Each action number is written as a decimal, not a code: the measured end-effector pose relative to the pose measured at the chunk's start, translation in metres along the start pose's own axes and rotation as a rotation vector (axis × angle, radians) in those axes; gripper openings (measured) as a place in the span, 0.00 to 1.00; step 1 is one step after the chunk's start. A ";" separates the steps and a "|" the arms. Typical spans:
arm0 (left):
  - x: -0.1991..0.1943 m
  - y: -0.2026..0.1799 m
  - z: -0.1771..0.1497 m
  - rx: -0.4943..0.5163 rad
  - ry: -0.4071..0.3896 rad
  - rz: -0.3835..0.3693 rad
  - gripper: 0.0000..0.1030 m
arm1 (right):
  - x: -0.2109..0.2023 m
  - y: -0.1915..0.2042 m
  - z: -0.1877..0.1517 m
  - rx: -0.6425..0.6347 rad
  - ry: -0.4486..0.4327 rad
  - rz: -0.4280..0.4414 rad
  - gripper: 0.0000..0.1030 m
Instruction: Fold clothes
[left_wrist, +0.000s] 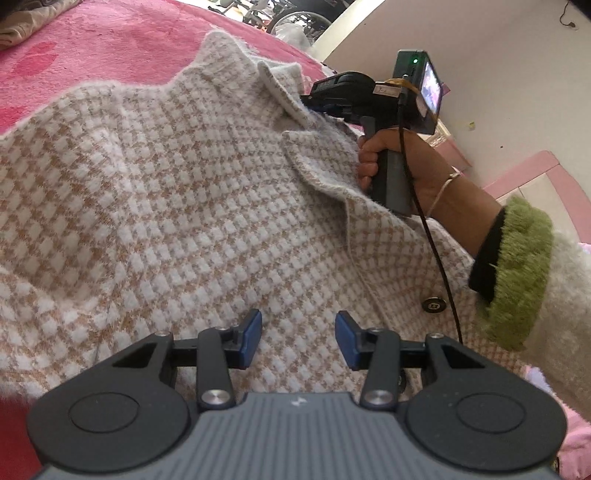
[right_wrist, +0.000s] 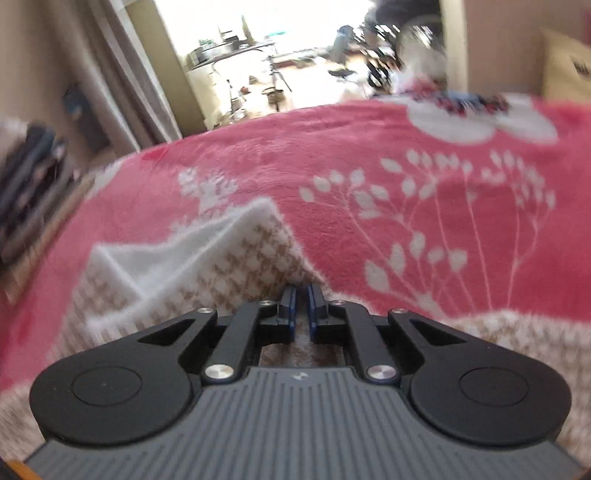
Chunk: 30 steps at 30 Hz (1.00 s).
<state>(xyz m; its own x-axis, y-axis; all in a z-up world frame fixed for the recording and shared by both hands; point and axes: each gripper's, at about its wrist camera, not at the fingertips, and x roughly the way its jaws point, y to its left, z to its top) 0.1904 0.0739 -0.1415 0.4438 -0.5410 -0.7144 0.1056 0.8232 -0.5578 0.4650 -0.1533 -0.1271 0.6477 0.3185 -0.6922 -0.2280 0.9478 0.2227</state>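
Observation:
A beige-and-white houndstooth coat (left_wrist: 166, 203) lies spread on a pink blanket (left_wrist: 110, 48). My left gripper (left_wrist: 298, 336) hovers open just above the coat's front panel, with nothing between its blue pads. At the upper right, a hand (left_wrist: 399, 162) holds my right gripper (left_wrist: 308, 105) at the coat's collar (left_wrist: 284, 88), which stands lifted toward its fingers. In the right wrist view the right gripper (right_wrist: 301, 295) has its pads almost together, and the coat (right_wrist: 240, 266) peaks up to the fingertips, so it looks pinched there.
A dark button (left_wrist: 434, 305) sits on the coat by the right arm's green fuzzy cuff (left_wrist: 517, 273). The flowered pink blanket (right_wrist: 369, 147) stretches past the coat to the bed's far edge. Beyond is a bright doorway with cluttered furniture (right_wrist: 236, 48); that view is motion-blurred.

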 end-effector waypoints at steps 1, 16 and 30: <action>0.001 -0.002 0.000 0.002 0.001 0.006 0.44 | -0.001 0.004 0.000 -0.035 -0.003 -0.012 0.05; -0.007 -0.039 -0.005 0.084 -0.010 -0.026 0.49 | -0.335 -0.043 -0.094 -0.148 -0.197 0.171 0.30; -0.012 -0.184 -0.141 0.796 0.152 -0.167 0.48 | -0.446 -0.164 -0.292 0.558 0.037 -0.087 0.41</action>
<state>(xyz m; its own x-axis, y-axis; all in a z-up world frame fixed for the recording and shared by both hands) 0.0400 -0.0951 -0.0896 0.2476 -0.6374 -0.7296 0.7836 0.5746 -0.2361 0.0014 -0.4544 -0.0553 0.6183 0.2476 -0.7459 0.2507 0.8373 0.4859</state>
